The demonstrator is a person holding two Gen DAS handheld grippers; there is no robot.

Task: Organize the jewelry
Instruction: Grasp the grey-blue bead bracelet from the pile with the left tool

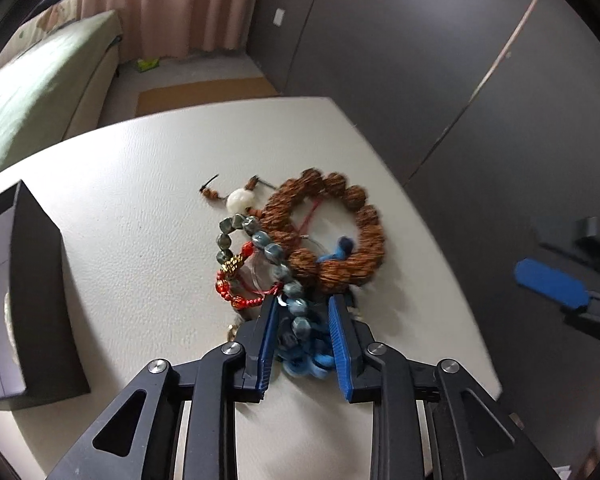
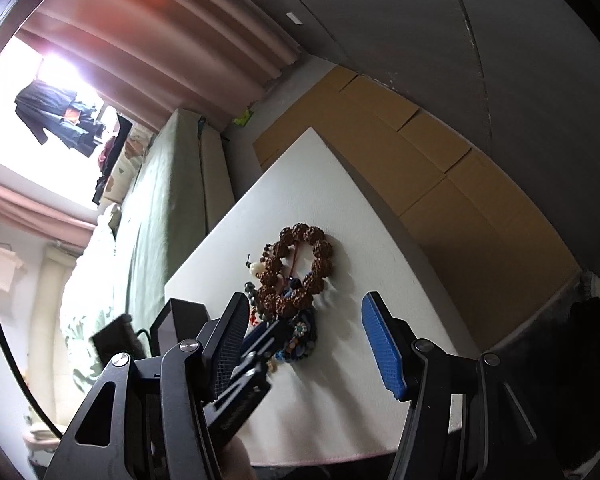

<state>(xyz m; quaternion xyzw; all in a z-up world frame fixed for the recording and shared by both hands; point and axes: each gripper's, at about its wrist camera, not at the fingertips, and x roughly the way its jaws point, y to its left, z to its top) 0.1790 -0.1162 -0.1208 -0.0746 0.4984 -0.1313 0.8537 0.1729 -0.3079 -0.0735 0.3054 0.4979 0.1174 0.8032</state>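
Observation:
A tangled jewelry pile lies on the white table (image 1: 140, 184): a big brown seed-bead bracelet (image 1: 324, 220), a grey-green bead bracelet (image 1: 268, 248), a red and gold cord bracelet (image 1: 236, 280) and a blue bead piece (image 1: 304, 356). My left gripper (image 1: 304, 304) is down at the near end of the pile, jaws partly closed around the grey-green and blue beads. My right gripper (image 2: 304, 312) is open and empty, held above the table to the right; the brown bracelet (image 2: 300, 268) lies ahead of it.
An open dark box (image 1: 32, 292) with a pale lining stands at the table's left edge, also in the right wrist view (image 2: 180, 324). A green bed (image 1: 28, 92), pink curtains and flat cardboard (image 2: 440, 168) on the floor lie beyond the table.

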